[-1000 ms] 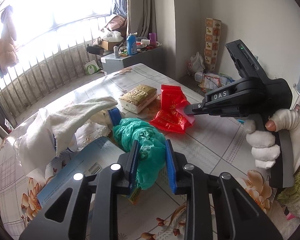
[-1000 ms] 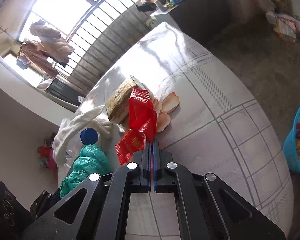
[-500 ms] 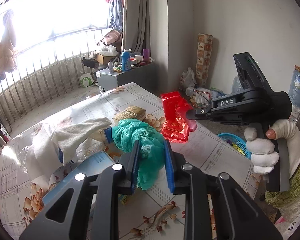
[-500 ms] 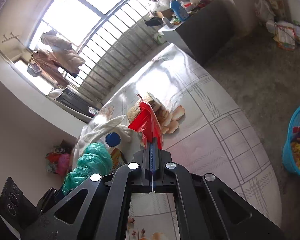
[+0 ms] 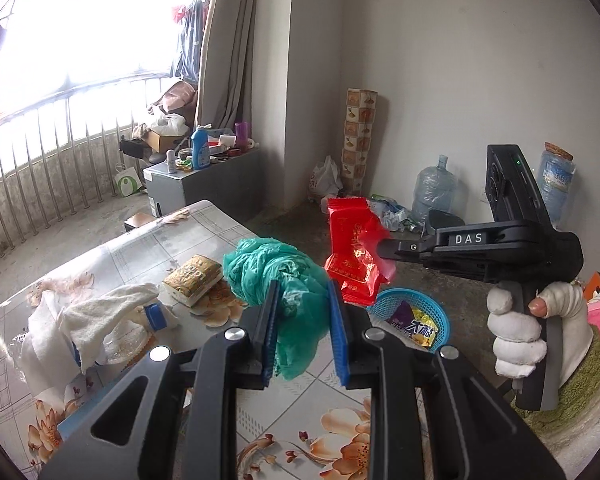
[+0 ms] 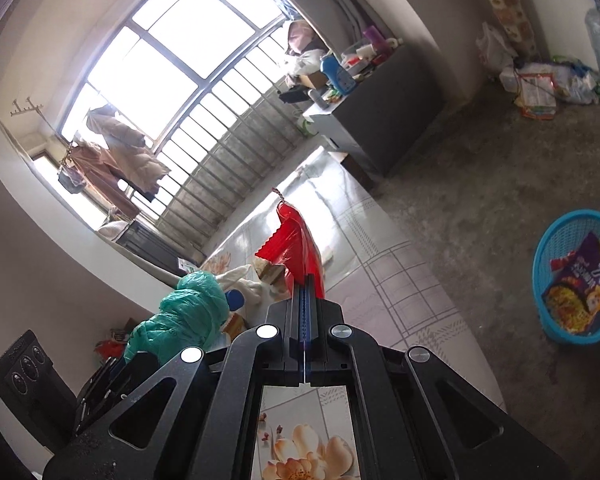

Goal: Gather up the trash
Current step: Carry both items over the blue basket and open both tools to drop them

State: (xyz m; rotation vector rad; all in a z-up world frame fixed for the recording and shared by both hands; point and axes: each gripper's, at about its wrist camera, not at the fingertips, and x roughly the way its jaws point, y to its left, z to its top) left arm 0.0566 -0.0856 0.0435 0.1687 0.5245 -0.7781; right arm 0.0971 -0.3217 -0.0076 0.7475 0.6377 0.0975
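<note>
Bare concrete floor, grey walls, a barred window at the far left; nearer, a table [image 5: 148,240] under a floral cloth, cluttered on its left half.

Left gripper [image 5: 302,332]: clamped on a crumpled green plastic bag [image 5: 284,276], lifted clear of the cloth, blue pads pressed into both sides of it. Right gripper [image 6: 304,308]: pinched tight on a red snack wrapper [image 6: 296,248], also held in the air, out to the right beyond the table's edge as the left view shows it [image 5: 354,256].

On the floor to the right, a blue basket [image 6: 556,240] with a few bright packets already inside. Seen from the left camera, just below and right of the red wrapper [image 5: 412,300].

By the look of it, well underway but not finished: some trash binned, two pieces in hand and not yet dropped. Left on the table: a tan packaged block [image 5: 194,278], a white cloth [image 5: 96,316] draped over a blue-capped clear bottle [image 5: 154,316], and a flat blue carton at the near left edge. Which of these count as trash, hard to say.

Likely next: both loads carried over the basket and released.
</note>
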